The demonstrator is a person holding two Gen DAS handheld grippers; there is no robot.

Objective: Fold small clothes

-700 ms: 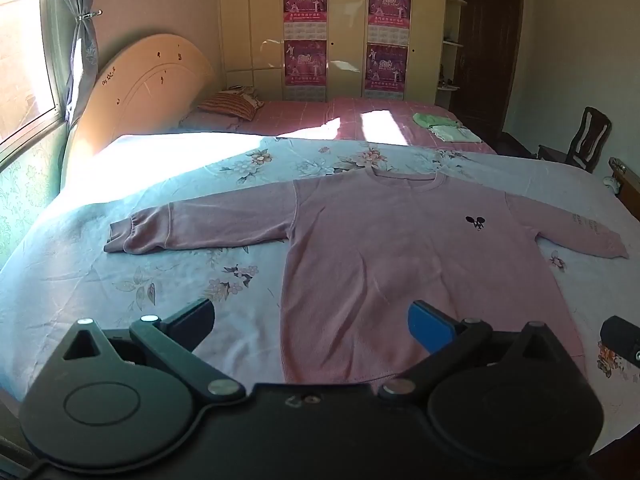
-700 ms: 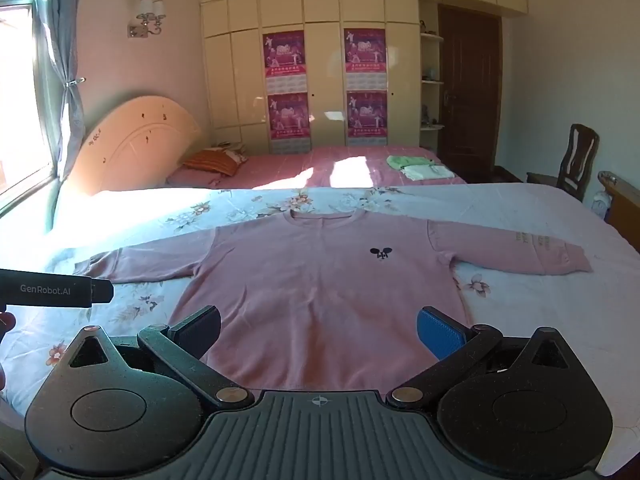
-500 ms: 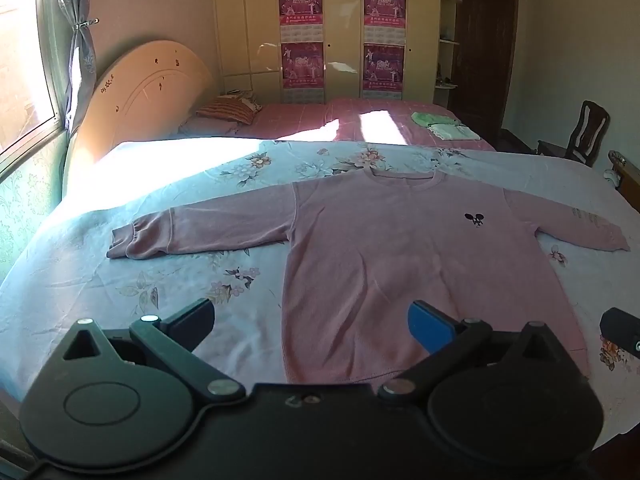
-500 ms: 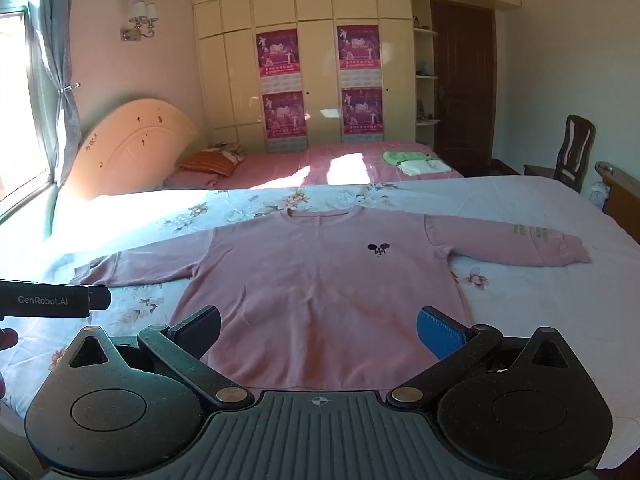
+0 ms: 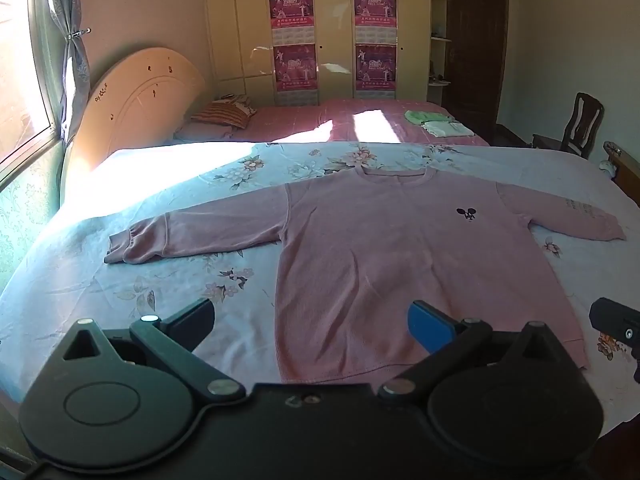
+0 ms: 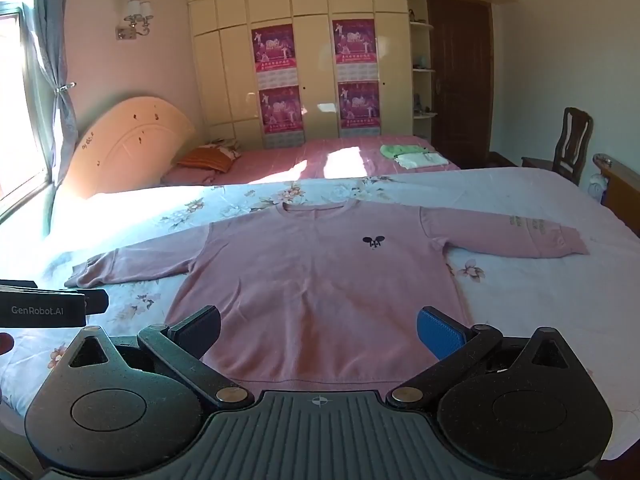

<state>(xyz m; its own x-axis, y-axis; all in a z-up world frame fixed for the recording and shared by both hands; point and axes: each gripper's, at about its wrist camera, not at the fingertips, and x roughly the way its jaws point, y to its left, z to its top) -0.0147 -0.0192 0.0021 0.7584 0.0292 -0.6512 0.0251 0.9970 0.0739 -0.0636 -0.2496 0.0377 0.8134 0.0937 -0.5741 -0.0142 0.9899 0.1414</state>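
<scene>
Dusty pink sweatshirt with small black mouse-head logo, pale blue bedsheet printed with pink-and-brown flowers, pink-red cover on far bed, orange striped pillow, magenta posters — cream wardrobe, gripper pads blue and black.

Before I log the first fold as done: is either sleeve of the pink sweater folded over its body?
No, the pink sweater lies flat with both sleeves stretched outward on the floral sheet.

A pink sweater lies spread flat on the floral-sheeted bed.
</scene>
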